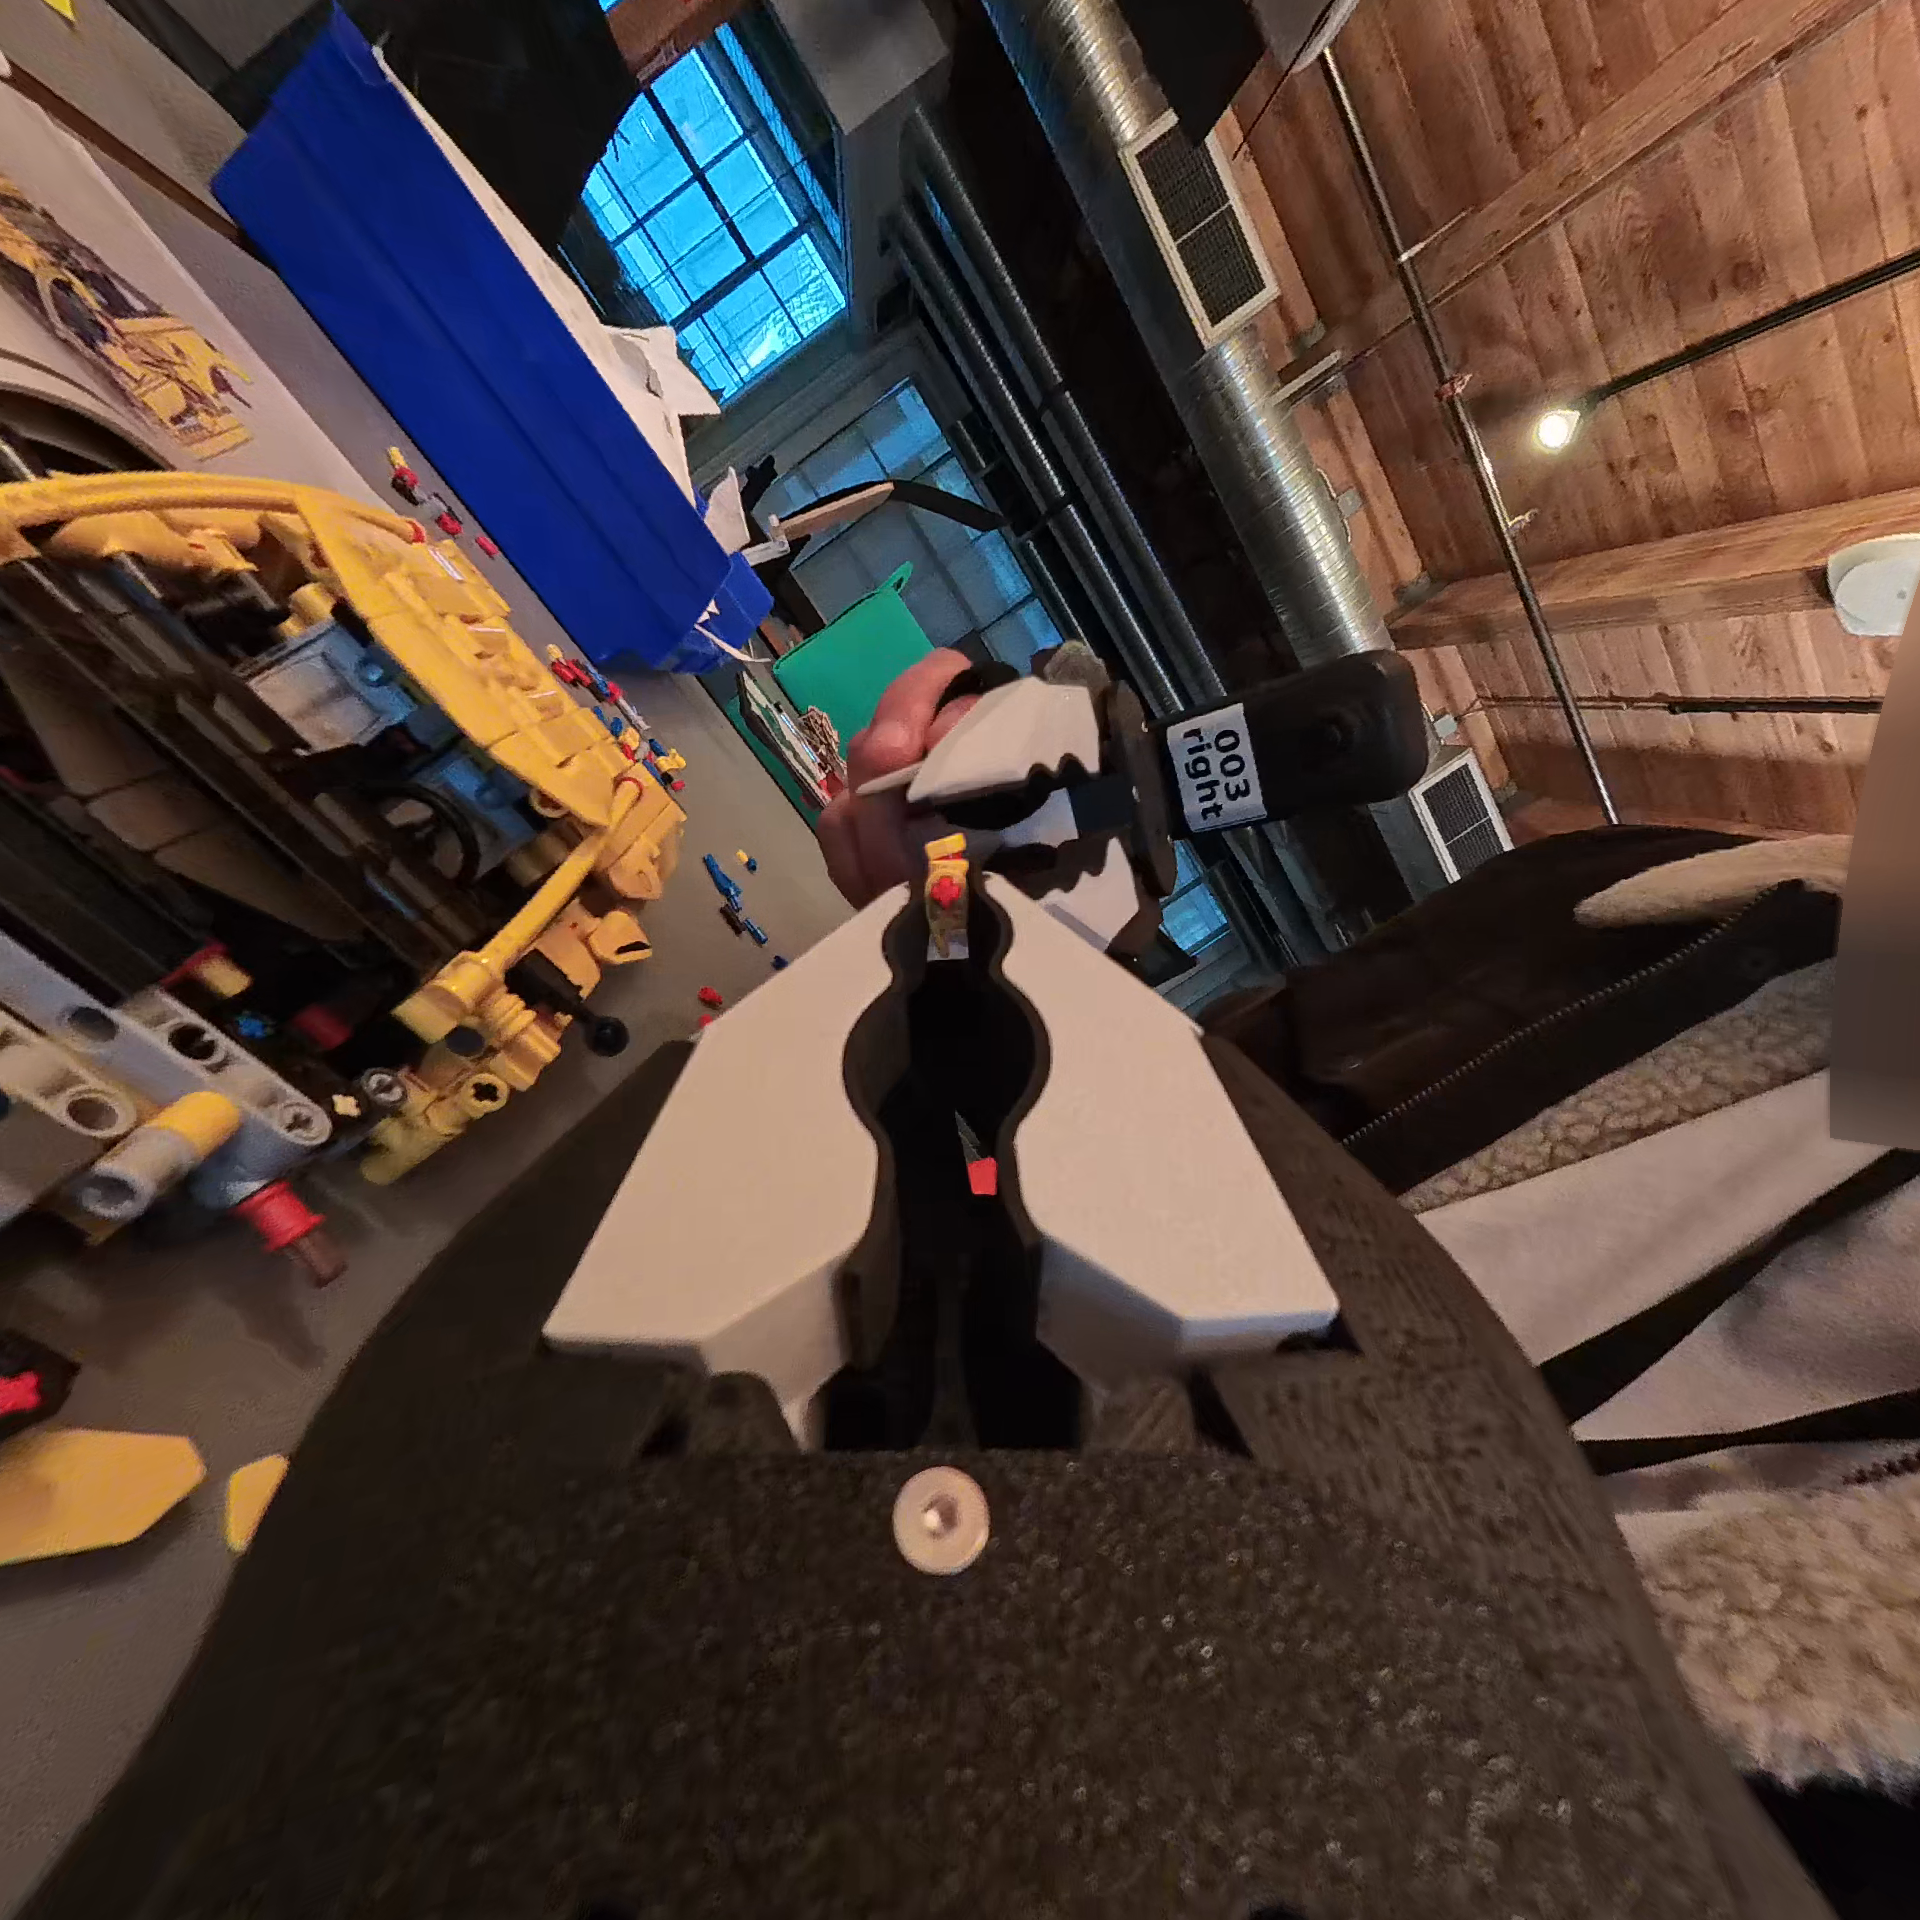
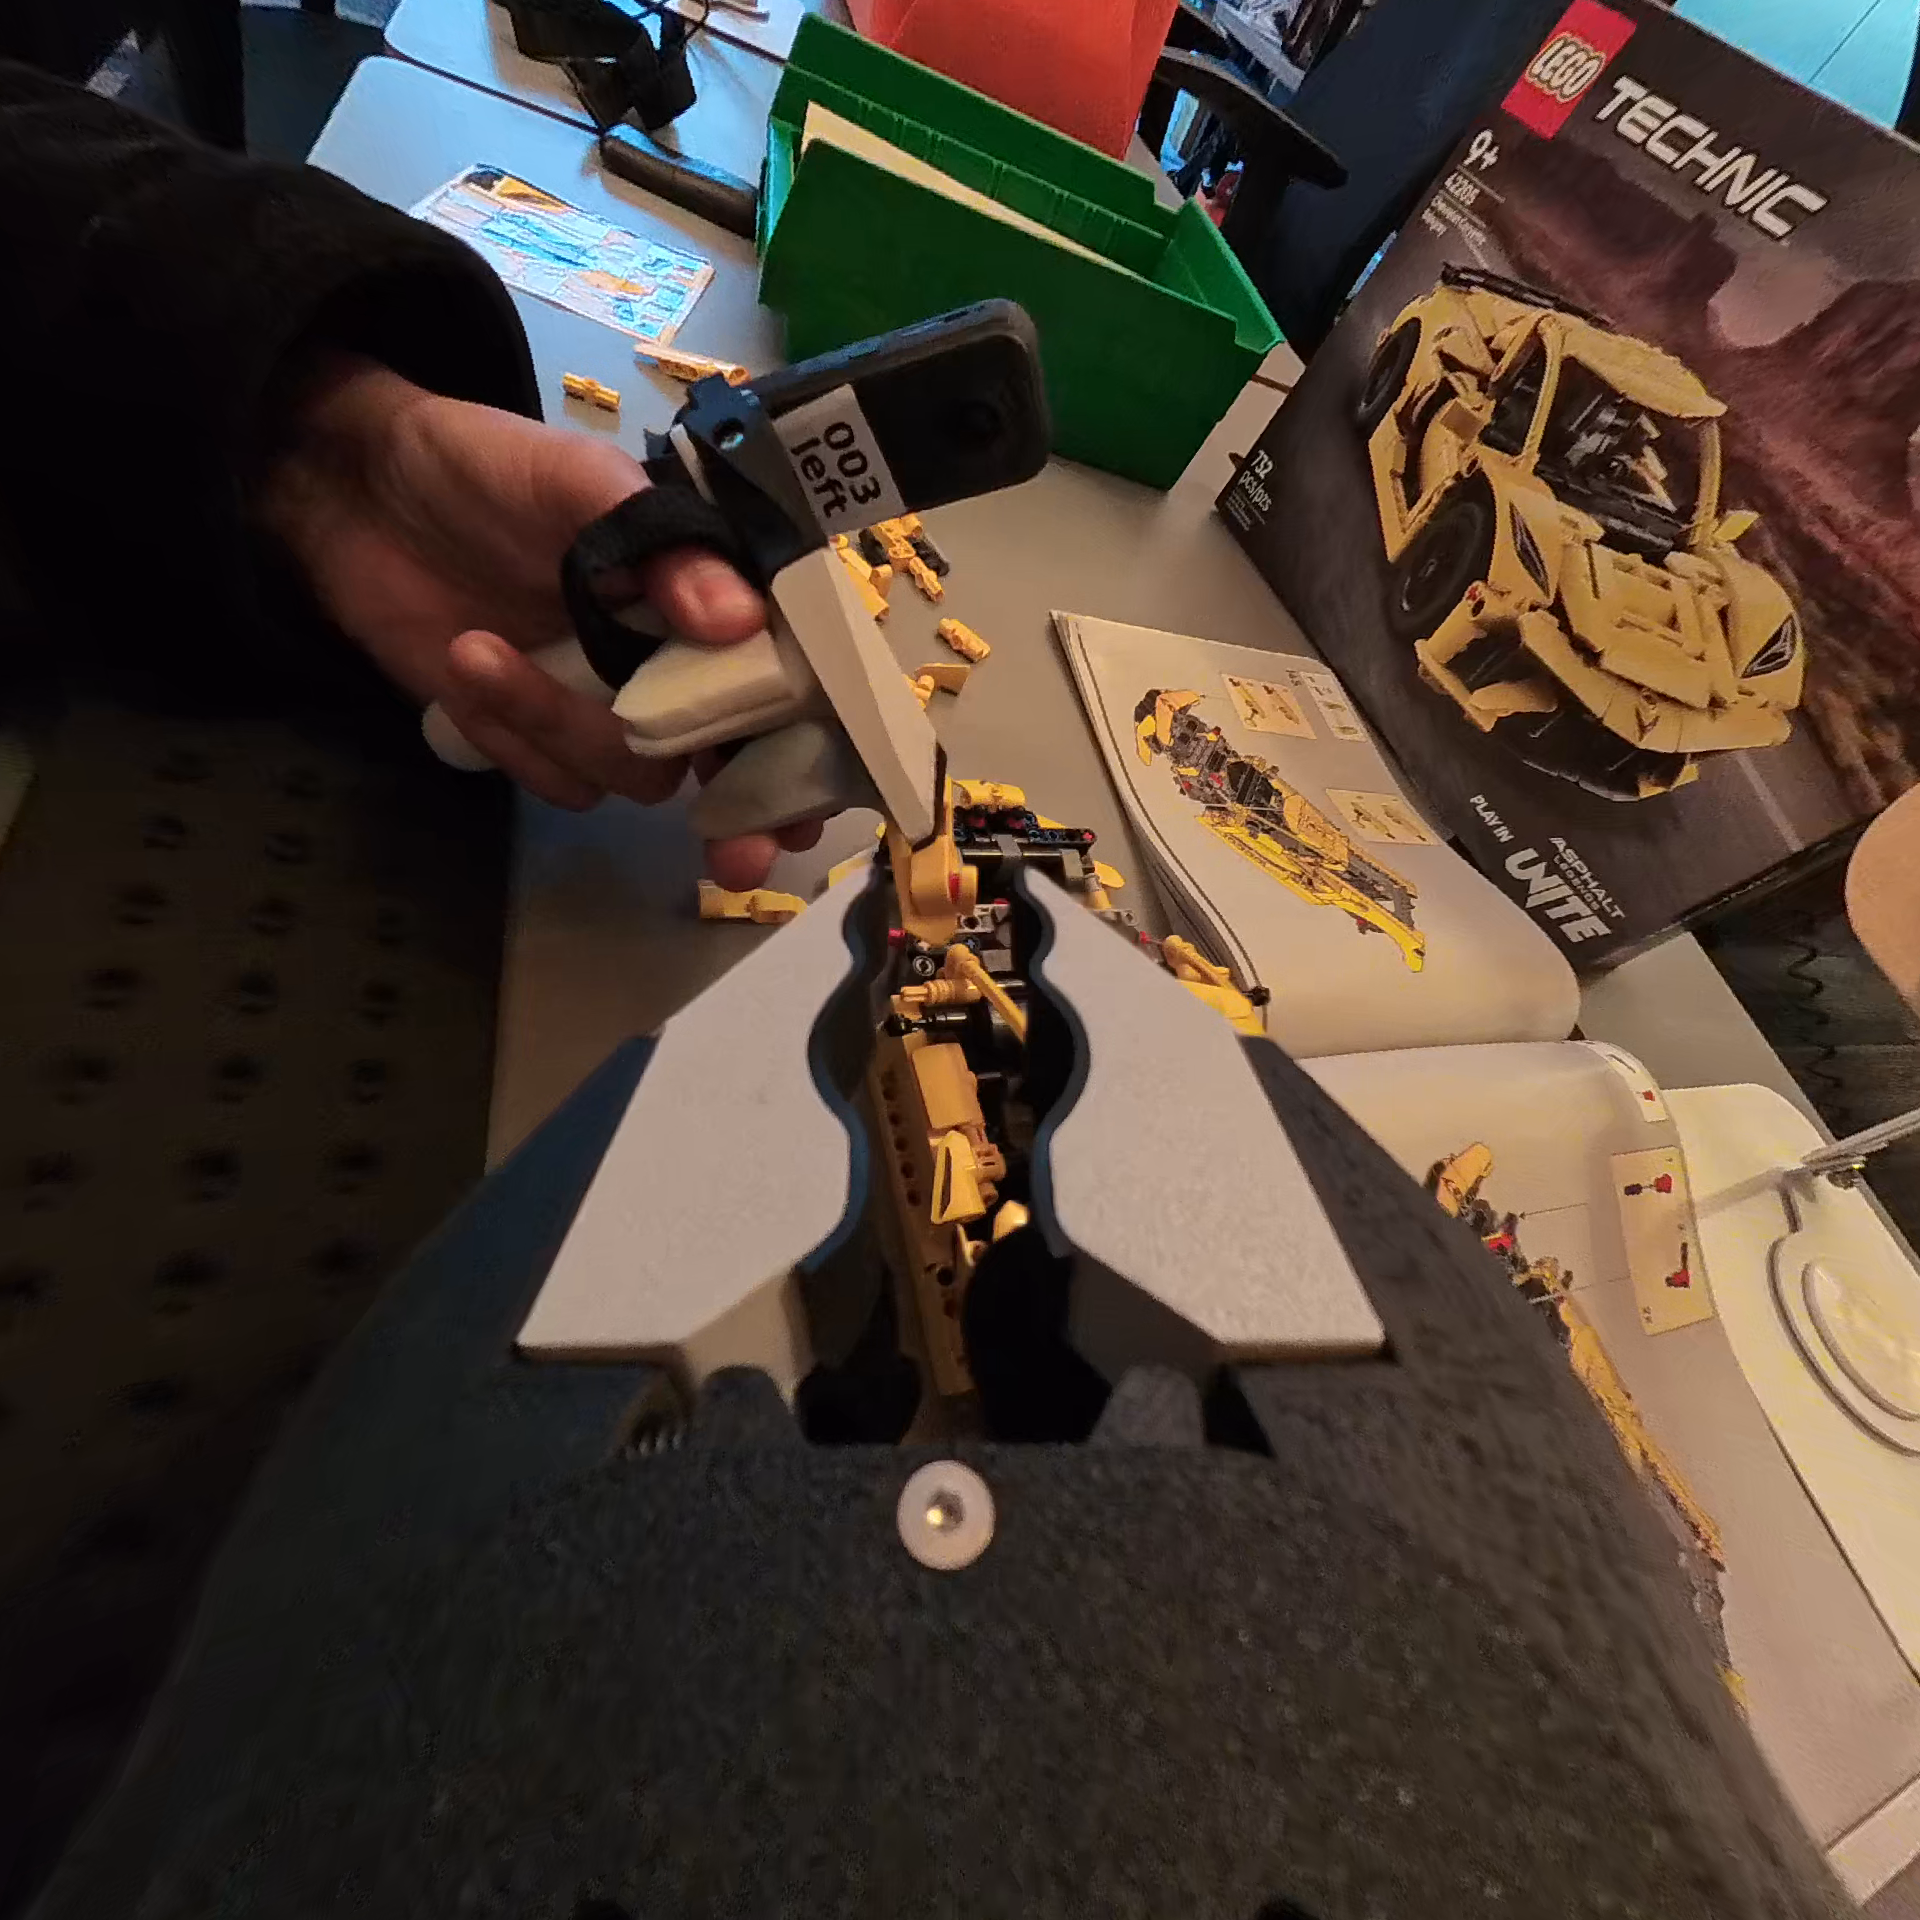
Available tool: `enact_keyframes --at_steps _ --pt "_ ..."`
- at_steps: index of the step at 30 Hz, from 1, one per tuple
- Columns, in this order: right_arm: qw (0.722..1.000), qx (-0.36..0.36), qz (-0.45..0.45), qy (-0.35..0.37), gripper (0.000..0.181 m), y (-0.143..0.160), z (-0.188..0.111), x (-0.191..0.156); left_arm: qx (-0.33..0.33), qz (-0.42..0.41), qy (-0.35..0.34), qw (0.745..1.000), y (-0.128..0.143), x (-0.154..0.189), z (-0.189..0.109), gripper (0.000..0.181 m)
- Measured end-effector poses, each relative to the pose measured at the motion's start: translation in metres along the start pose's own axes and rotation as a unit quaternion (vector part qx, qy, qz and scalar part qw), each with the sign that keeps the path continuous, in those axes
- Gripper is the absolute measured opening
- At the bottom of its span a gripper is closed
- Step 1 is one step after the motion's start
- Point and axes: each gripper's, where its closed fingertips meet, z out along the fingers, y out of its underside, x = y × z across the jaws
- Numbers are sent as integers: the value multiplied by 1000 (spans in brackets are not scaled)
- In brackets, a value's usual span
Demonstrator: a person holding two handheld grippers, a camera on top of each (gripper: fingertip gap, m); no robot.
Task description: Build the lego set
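My left gripper (image 1: 945, 920) is shut on a small yellow piece with a red pin (image 1: 945, 902), held up in the air. It also shows in the right wrist view (image 2: 920, 821), held by a hand, with the piece (image 2: 935, 871) at its tip. My right gripper (image 2: 945, 883) is open, its fingertips on either side of that piece. It shows in the left wrist view (image 1: 966, 816) just beyond the piece. The partly built yellow car (image 1: 416, 675) lies on the grey table (image 1: 312, 405). It shows below, through my right gripper's gap (image 2: 935, 1122).
A blue bin (image 1: 468, 343) and a green bin (image 2: 987, 281) stand at the back. The set's box (image 2: 1610, 468) and the open instruction booklet (image 2: 1299, 810) lie to the right. Loose yellow pieces (image 2: 904, 561), small red and blue pins (image 1: 623, 717) and a sticker sheet (image 2: 566, 249) are scattered about. The tips of both grippers are at nearly the same place.
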Motion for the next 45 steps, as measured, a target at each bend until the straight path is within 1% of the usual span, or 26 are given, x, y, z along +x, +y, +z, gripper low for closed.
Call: enact_keyframes --at_steps 2,4,13,17,19,21,23,26,27,28,31,32,34,36,38,39,40,42,44,45 --pt "1000 0 -5 -1 14 0 0 -1 -5 1 -3 1000 2 -1 1 7" --pt "1000 1 -10 -3 12 0 1 -2 -4 -2 -2 1000 1 -1 0 6" --pt "999 -20 -46 2 11 3 -1 -4 -10 -23 3 1000 5 -3 2 7" --pt "996 -32 -85 18 9 5 0 -4 -10 -37 3 999 5 -5 2 7" --pt "995 -39 -88 23 10 7 1 -4 -9 -42 0 999 5 -6 1 6" --pt "997 -42 -66 9 10 8 0 -5 -12 -41 -3 999 6 -7 1 7" --pt "998 -32 -62 11 9 6 1 -3 -7 -38 -5 999 4 -6 1 6" --pt "1000 -12 25 2 11 2 2 -2 -6 -18 -6 1000 2 -4 0 7" --pt "998 6 55 -1 20 -3 0 -1 -5 -4 -13 1000 0 -3 0 7" --pt "996 30 89 2 37 -9 -3 2 -3 17 -29 999 -3 -5 -2 7" --pt "980 76 185 12 43 -13 -12 21 -10 97 -65 993 -14 -3 -8 7" --pt "971 87 224 12 42 -12 -13 28 -6 143 -86 986 -22 -2 -12 7" --pt "949 110 296 -5 40 -11 -14 38 3 246 -128 961 -42 2 -23 7" --pt "931 140 337 -12 34 -12 -14 49 4 345 -175 922 -67 4 -40 7" --pt "927 158 341 10 23 -9 -13 63 20 430 -235 872 -98 -1 -64 7" --pt "928 166 332 27 17 -5 -13 70 36 450 -268 851 -115 -7 -78 7" --pt "929 178 321 45 14 -3 -14 77 52 455 -292 840 -129 -13 -91 7" --pt "926 210 306 78 14 1 -21 88 78 437 -314 839 -143 -26 -109 7" --pt "919 223 309 102 17 6 -30 96 99 423 -334 837 -147 -38 -118 7" --pt "914 238 309 110 17 5 -37 99 97 425 -343 832 -145 -41 -120 7"
